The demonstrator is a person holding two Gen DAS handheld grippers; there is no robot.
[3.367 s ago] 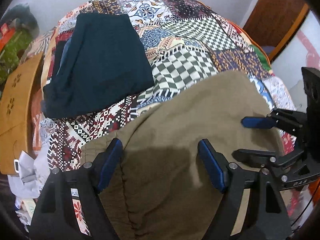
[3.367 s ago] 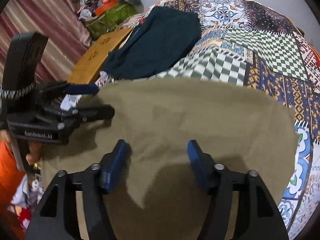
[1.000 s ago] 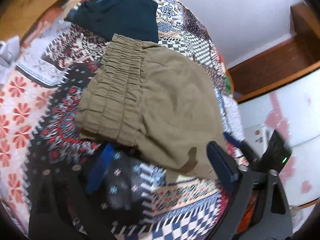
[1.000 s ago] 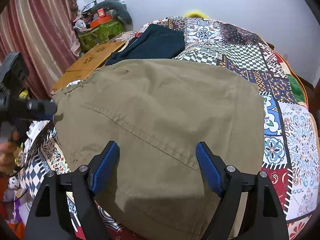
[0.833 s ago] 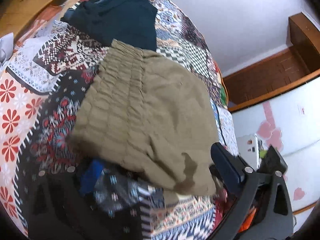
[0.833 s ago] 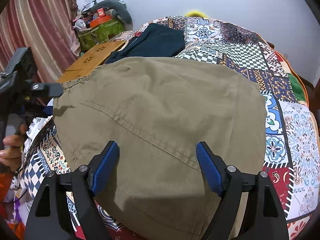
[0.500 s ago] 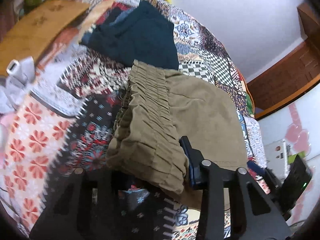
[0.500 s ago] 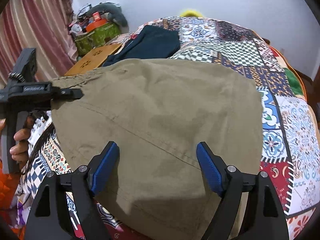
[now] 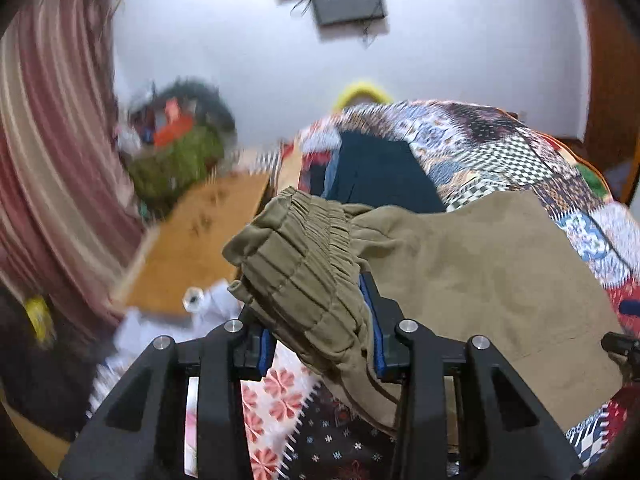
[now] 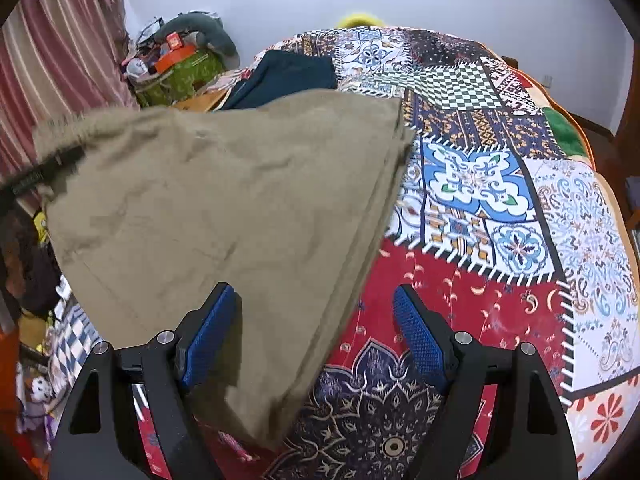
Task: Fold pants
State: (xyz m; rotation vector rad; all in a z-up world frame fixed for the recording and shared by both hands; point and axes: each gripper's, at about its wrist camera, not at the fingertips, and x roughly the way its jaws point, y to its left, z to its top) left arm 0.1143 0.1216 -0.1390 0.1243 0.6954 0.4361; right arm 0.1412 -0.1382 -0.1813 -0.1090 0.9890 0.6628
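Note:
The olive-khaki pants [image 9: 480, 272] are folded into a pad on the patchwork bedspread [image 10: 500, 208]. My left gripper [image 9: 320, 340] is shut on their gathered elastic waistband [image 9: 304, 260] and holds that end lifted off the bed. In the right wrist view the pants [image 10: 224, 208] hang raised at the left and slope down toward my right gripper [image 10: 316, 332]. It is open, with the pants' lower right edge lying between its fingers, and grips nothing.
A folded dark navy garment [image 10: 284, 76] lies at the bed's far left. A wooden board [image 9: 200, 248] and clutter with a green bag [image 10: 180, 72] stand left of the bed by a striped curtain [image 10: 52, 56]. The white wall is behind.
My left gripper has shut on the waistband and lifted that end up. The pants now hang tilted and have left the bedspread's right half uncovered. My right gripper stays open.

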